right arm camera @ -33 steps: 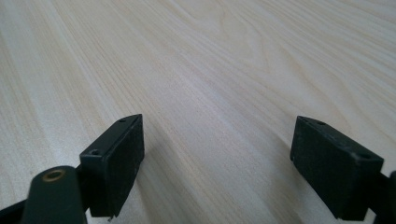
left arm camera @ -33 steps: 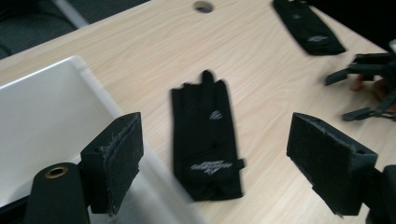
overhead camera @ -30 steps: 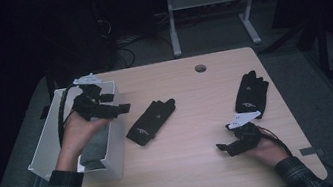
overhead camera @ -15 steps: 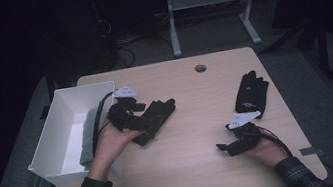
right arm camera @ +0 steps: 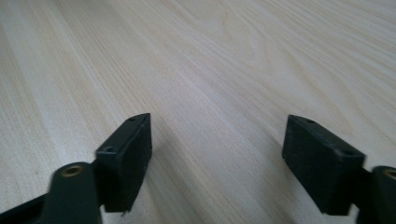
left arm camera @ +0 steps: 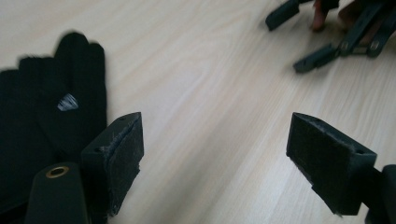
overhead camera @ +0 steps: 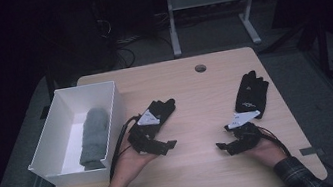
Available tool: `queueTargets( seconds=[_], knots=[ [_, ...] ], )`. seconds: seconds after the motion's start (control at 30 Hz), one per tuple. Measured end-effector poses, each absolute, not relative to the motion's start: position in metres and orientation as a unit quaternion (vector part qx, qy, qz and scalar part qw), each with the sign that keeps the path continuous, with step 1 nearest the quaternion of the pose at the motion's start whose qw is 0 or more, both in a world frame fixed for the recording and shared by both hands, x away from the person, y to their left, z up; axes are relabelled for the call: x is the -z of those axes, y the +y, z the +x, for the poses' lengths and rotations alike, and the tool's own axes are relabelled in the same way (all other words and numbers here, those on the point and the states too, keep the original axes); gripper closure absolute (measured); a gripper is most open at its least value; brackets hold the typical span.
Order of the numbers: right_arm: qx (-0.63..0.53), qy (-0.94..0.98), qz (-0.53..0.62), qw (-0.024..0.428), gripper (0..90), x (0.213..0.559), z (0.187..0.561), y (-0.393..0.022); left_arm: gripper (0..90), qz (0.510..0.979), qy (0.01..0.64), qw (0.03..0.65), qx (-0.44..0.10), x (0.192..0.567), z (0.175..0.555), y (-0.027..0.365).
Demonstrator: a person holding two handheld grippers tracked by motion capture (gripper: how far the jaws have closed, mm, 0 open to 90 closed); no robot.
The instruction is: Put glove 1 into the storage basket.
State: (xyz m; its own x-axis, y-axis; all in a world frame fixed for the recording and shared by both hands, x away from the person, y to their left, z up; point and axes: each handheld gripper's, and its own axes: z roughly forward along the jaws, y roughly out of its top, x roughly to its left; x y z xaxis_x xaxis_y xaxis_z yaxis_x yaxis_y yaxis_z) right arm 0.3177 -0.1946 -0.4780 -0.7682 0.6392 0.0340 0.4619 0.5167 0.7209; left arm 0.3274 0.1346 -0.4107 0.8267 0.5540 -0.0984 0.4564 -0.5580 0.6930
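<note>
Left claw (left arm camera: 215,154): jaws wide apart, nothing between them, low over the pale wooden surface (overhead camera: 190,95); black knit glove (left arm camera: 51,116) lies flat just beside its left jaw. Right claw (right arm camera: 217,163): jaws just been closing, still apart, empty; second black glove (overhead camera: 251,94) lies near, beyond it.

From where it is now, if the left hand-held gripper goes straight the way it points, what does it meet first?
Probably bare table: the left hand-held gripper stands open, the black glove lies beside its line, and the right hand-held gripper is farther on, though depth is unclear.

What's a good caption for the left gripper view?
Open left claw beside a black glove on the wooden table.
</note>
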Motion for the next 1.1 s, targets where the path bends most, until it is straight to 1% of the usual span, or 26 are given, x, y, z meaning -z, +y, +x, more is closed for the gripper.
queueTargets(
  seconds=[0.03, 0.07, 0.1, 0.13, 0.2, 0.27, 0.3, 0.33, 0.4, 0.43, 0.47, 0.53, 0.57, 0.6, 0.63, 0.77, 0.9, 0.93, 1.1],
  knots=[
    [-0.374, 0.863, 0.319, 0.119, 30.5, 0.478, 0.318, -0.195, 18.4, 0.88, 0.287, 0.372, -0.065, 0.411, 0.327, 0.135],
    [-0.373, 0.861, 0.325, 0.116, 34.1, 0.477, 0.318, -0.195, 18.4, 0.882, 0.286, 0.369, -0.065, 0.417, 0.326, 0.134],
    [-0.372, 0.86, 0.329, 0.114, 40.4, 0.475, 0.319, -0.196, 18.4, 0.888, 0.283, 0.358, -0.065, 0.425, 0.324, 0.134],
    [-0.372, 0.86, 0.329, 0.115, 42.6, 0.474, 0.32, -0.197, 18.4, 0.888, 0.283, 0.358, -0.065, 0.425, 0.324, 0.134],
    [-0.374, 0.857, 0.335, 0.116, 48.5, 0.471, 0.321, -0.199, 18.4, 0.89, 0.282, 0.351, -0.072, 0.438, 0.32, 0.135],
    [-0.372, 0.857, 0.336, 0.12, 53.5, 0.467, 0.323, -0.202, 18.3, 0.888, 0.286, 0.355, -0.067, 0.445, 0.318, 0.139],
    [-0.375, 0.854, 0.34, 0.12, 57.0, 0.466, 0.324, -0.203, 18.4, 0.889, 0.284, 0.352, -0.07, 0.447, 0.318, 0.14],
    [-0.374, 0.853, 0.344, 0.119, 58.6, 0.463, 0.326, -0.205, 18.3, 0.89, 0.282, 0.349, -0.077, 0.45, 0.317, 0.142],
    [-0.369, 0.85, 0.354, 0.128, 66.6, 0.46, 0.331, -0.209, 18.3, 0.891, 0.283, 0.346, -0.084, 0.452, 0.316, 0.145],
    [-0.368, 0.849, 0.356, 0.13, 68.8, 0.459, 0.334, -0.212, 18.3, 0.888, 0.289, 0.35, -0.082, 0.454, 0.316, 0.146],
    [-0.367, 0.846, 0.363, 0.134, 73.7, 0.457, 0.338, -0.214, 18.2, 0.887, 0.29, 0.349, -0.083, 0.455, 0.315, 0.147],
    [-0.36, 0.843, 0.373, 0.144, 80.9, 0.454, 0.346, -0.221, 18.1, 0.889, 0.288, 0.345, -0.087, 0.456, 0.315, 0.148],
    [-0.359, 0.841, 0.377, 0.149, 85.9, 0.452, 0.351, -0.225, 18.0, 0.892, 0.286, 0.338, -0.091, 0.459, 0.314, 0.148],
    [-0.359, 0.838, 0.379, 0.157, 88.6, 0.45, 0.357, -0.229, 17.9, 0.893, 0.287, 0.335, -0.092, 0.461, 0.313, 0.148],
    [-0.359, 0.832, 0.39, 0.161, 90.0, 0.447, 0.362, -0.235, 17.7, 0.893, 0.287, 0.335, -0.092, 0.461, 0.313, 0.148],
    [-0.36, 0.818, 0.414, 0.174, 90.0, 0.442, 0.374, -0.25, 16.5, 0.896, 0.289, 0.326, -0.088, 0.465, 0.31, 0.149],
    [-0.35, 0.805, 0.436, 0.196, 90.0, 0.441, 0.387, -0.268, 14.5, 0.9, 0.282, 0.317, -0.099, 0.466, 0.306, 0.151],
    [-0.341, 0.804, 0.443, 0.202, 90.0, 0.443, 0.391, -0.274, 13.1, 0.898, 0.28, 0.324, -0.1, 0.468, 0.303, 0.152],
    [-0.328, 0.806, 0.447, 0.205, 90.0, 0.45, 0.397, -0.278, 13.0, 0.89, 0.275, 0.348, -0.11, 0.472, 0.297, 0.159]
  ],
)
